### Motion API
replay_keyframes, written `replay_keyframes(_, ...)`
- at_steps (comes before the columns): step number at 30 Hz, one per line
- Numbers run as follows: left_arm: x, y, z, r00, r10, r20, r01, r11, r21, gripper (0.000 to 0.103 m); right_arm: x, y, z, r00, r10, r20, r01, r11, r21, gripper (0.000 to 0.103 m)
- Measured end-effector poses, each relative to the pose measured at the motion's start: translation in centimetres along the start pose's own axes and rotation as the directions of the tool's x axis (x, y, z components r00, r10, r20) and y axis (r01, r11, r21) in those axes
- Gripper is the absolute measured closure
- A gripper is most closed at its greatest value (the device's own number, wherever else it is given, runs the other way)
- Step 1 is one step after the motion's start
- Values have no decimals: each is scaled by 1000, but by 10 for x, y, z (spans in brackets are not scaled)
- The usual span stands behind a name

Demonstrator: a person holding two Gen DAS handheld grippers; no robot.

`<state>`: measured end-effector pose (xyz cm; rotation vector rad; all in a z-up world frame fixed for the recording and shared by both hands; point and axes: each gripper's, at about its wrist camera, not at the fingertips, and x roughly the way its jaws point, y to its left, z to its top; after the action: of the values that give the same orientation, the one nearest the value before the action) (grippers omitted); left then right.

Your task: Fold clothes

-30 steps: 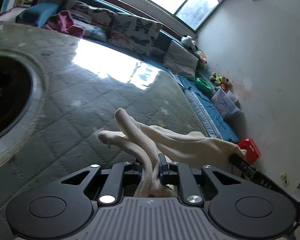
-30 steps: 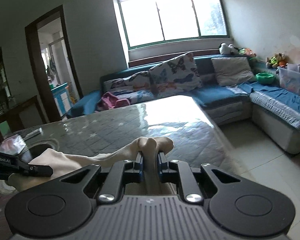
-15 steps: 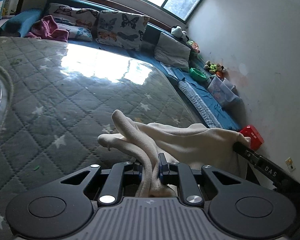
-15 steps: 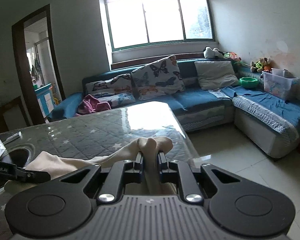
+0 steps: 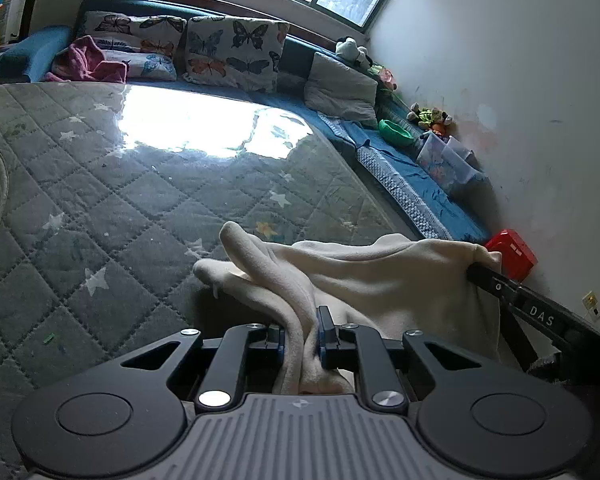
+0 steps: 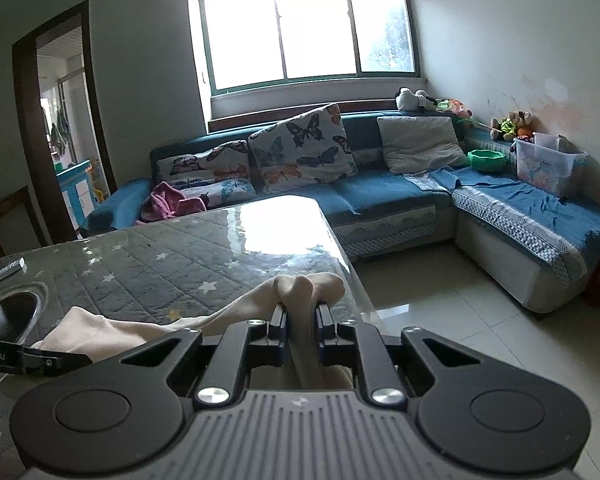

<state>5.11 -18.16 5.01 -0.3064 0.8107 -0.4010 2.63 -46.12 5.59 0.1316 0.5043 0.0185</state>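
A cream garment (image 5: 364,276) stretches between both grippers above the near right part of the table. My left gripper (image 5: 302,330) is shut on a bunched edge of it, with folds sticking out past the fingers. My right gripper (image 6: 300,320) is shut on another bunch of the same cream garment (image 6: 112,330). In the left wrist view the right gripper (image 5: 484,268) shows at the far right, pinching the cloth's corner. In the right wrist view the left gripper (image 6: 60,360) shows at the far left edge. The cloth's lower part is hidden behind the gripper bodies.
The table (image 5: 148,200) has a grey quilted star-pattern cover under a glossy sheet, with a round dark recess (image 6: 12,316) at its left. A blue corner sofa (image 6: 380,192) with butterfly cushions, a clear box (image 6: 548,164), a green bowl (image 6: 487,159) and a red box (image 5: 512,252) stand beyond.
Both grippers have moved to the right and back along the table with the cloth still held; the round recess has slid out toward the left edge of both views.
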Motion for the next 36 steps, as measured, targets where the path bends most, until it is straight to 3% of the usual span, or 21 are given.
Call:
replay_keyframes(22,12,8,-10,998,33,-54,-33,999,11,87,28,-17,-14,996,-47,-82,47,999,1,90)
replay_keyframes(36,8,16,-16,996,38,-79,-36,999,23,87,35,-20,-35,986,-81,-143,79,997,-19,82)
